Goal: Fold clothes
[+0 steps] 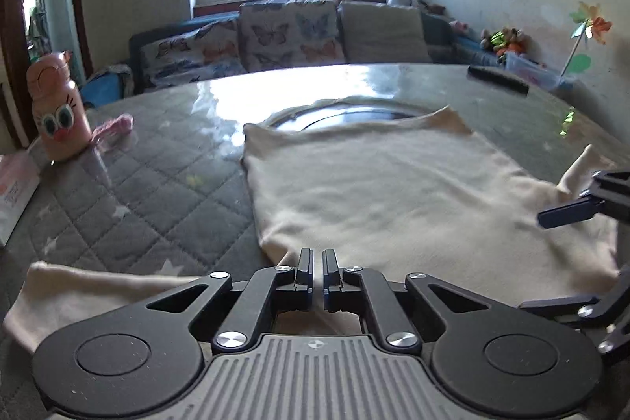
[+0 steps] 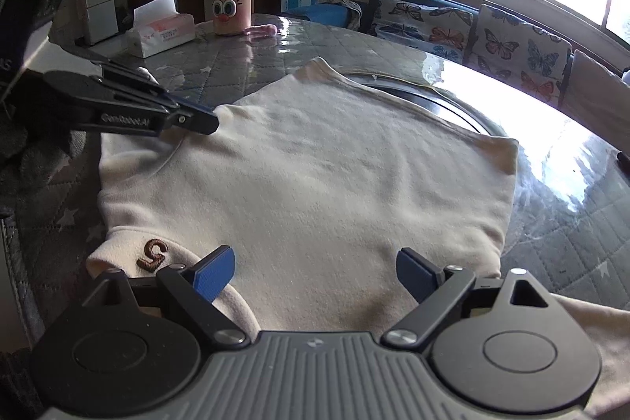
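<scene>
Left tongs (image 1: 317, 264) closed, empty, at the cream sweatshirt's (image 2: 315, 184) edge; right tongs (image 2: 315, 272) spread wide above it.

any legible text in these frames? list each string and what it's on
"GenRobot.AI": side of the left gripper, seen from the right wrist view.
"5": brown embroidered patch on the cream sweater, seen rotated.
Tissue pack: red print, too small to read.
Pink bottle: cartoon face only, no text.
</scene>
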Demonstrator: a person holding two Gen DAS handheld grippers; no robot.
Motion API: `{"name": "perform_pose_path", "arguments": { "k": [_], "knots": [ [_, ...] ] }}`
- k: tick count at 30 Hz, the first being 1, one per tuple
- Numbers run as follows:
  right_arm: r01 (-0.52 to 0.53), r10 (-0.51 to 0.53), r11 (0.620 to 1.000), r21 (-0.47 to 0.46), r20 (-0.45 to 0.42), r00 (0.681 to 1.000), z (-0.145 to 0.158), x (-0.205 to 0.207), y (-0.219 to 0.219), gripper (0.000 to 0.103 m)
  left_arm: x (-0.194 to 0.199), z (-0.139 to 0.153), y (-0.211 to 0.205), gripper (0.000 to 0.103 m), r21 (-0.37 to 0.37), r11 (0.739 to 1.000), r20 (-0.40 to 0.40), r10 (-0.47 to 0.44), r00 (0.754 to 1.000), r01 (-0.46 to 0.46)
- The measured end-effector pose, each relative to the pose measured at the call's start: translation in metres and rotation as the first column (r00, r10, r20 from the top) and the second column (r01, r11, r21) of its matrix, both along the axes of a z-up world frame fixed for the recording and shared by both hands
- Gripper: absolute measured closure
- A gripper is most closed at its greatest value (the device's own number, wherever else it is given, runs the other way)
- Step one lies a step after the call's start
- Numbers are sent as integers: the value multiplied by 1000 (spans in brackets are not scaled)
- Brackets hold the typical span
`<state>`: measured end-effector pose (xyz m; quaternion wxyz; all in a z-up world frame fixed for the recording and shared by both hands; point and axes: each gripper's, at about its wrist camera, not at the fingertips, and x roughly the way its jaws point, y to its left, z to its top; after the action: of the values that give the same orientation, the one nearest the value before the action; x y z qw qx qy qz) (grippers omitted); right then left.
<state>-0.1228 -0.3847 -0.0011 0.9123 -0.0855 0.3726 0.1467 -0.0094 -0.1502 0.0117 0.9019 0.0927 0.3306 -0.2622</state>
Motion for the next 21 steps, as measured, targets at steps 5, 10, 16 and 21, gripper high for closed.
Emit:
{"name": "perform_pose_path", "arguments": {
  "k": [5,10,16,21],
  "knots": [
    [1,-1,1000,10,-14,1000,0,-4,-4,12,-8,2,17,98,-27,999,-11,23,1000,-23],
    [13,-13,1000,23,-10,1000,5,-6,-8,12,-12,12,14,96,-40,999,10,15,1000,-14],
    [5,-5,1000,13,-25,1000,1,-9,-6,12,-7,4,9,96,-4,1000,2,13,1000,-13],
    [2,-2,1000,-5,1,1000,11,-17,-7,12,-32,14,6,84,5,999,49,-54,997,54]
  ]
}}
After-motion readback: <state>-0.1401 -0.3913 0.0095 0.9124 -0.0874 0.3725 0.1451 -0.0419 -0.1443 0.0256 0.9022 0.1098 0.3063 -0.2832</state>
